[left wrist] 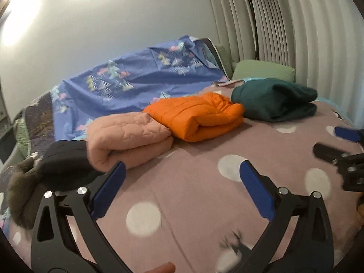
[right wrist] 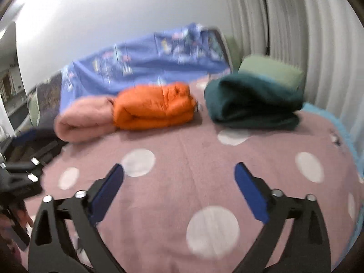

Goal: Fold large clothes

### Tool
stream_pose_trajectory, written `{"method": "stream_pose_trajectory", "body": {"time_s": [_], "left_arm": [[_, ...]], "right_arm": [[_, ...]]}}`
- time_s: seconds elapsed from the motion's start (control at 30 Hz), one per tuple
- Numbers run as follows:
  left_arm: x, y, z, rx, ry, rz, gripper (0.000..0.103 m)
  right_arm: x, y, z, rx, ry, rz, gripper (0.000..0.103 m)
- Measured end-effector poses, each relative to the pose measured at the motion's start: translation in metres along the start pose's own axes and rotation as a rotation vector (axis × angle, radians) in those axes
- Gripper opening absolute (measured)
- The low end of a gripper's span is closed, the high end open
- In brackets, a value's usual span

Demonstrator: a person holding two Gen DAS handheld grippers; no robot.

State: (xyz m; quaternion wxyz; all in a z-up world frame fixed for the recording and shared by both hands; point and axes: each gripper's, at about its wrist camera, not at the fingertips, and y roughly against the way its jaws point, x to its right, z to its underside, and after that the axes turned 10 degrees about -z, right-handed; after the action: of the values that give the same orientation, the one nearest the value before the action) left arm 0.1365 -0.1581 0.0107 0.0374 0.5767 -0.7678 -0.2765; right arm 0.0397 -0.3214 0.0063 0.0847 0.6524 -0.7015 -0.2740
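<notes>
On the far left lies a black garment with a brownish fur trim (left wrist: 56,166), at the edge of the mauve bedspread with pale round dots (left wrist: 193,204). Next to it comes a folded pink quilted jacket (left wrist: 129,136), which touches a folded orange puffer jacket (left wrist: 195,116). A little apart to the right sits a folded dark green fleece garment (left wrist: 275,100), with a light green pillow (left wrist: 264,71) behind it. A blue patterned sheet (left wrist: 136,79) is bunched along the white wall.

The left gripper (left wrist: 182,179) hangs above the bedspread, its blue pads wide apart and holding nothing. The right gripper (right wrist: 179,179) is the same: fully spread, empty, over bare bedspread.
</notes>
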Motion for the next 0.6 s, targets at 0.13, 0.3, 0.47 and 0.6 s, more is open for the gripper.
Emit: {"method": "stream_pose_trajectory", "body": {"time_s": [0.13,0.3,0.47,0.6], "left_arm": [[-0.002,0.062,0.009,0.019,0.049,0.000,0.101],[-0.013,0.119,0.025,0.052,0.102,-0.027,0.101],[-0.025,0.160,0.040,0.090,0.134,-0.049,0.101],[-0.032,0.183,0.051,0.120,0.128,-0.074,0.101]], "right_arm": [[-0.024,0.059,0.004,0.078,0.055,0.040,0.102],[-0.047,0.101,0.011,0.118,0.100,0.090,0.102],[-0.063,0.121,0.021,0.116,0.095,0.094,0.102],[-0.077,0.132,0.027,0.127,0.114,0.109,0.102]]}}
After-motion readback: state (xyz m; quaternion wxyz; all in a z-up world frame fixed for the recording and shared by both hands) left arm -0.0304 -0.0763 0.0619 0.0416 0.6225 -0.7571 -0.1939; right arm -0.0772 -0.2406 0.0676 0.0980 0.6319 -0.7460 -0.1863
